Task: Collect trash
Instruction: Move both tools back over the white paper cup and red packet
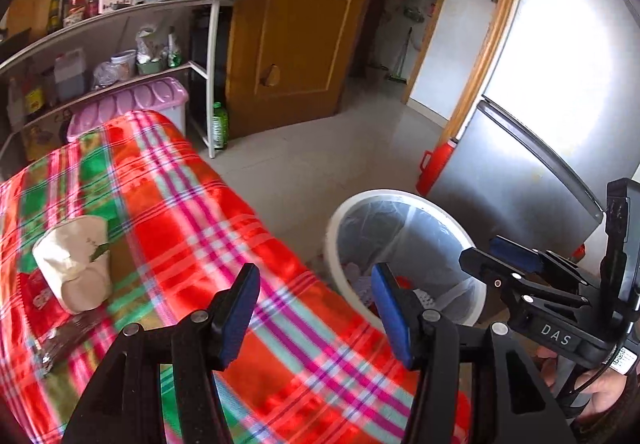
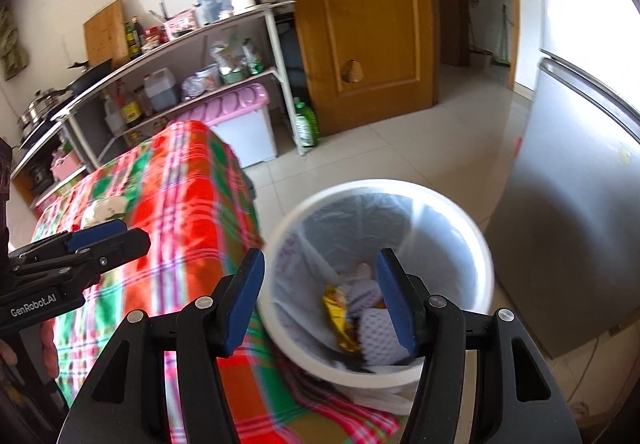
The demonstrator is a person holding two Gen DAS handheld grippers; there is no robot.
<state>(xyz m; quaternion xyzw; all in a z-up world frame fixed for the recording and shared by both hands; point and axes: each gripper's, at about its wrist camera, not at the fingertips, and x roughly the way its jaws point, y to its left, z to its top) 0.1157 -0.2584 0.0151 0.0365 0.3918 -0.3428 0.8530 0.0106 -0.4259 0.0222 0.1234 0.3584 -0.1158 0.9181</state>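
My left gripper (image 1: pixel 316 308) hangs open over the plaid-covered table (image 1: pixel 188 204), with nothing between its blue pads. To its left on the cloth lie a crumpled cream paper cup (image 1: pixel 76 264), a red wrapper (image 1: pixel 34 304) and a brown wrapper (image 1: pixel 68 340). The white lined bin (image 2: pixel 380 188) stands on the floor beside the table. My right gripper (image 2: pixel 320 296) is open and empty above the bin, which holds a yellow wrapper (image 2: pixel 340 320) and white foam netting (image 2: pixel 376 328). Each gripper shows in the other's view: the right gripper (image 1: pixel 492 254) and the left gripper (image 2: pixel 120 238).
A metal shelf rack (image 1: pixel 120 8) with bottles and a kettle stands behind the table, with a pink-lidded box (image 1: pixel 132 104) under it. A green bottle (image 1: pixel 220 126) sits by the wooden door (image 1: pixel 296 32). The grey fridge (image 1: pixel 532 132) and a red flask (image 1: pixel 436 164) stand right of the bin.
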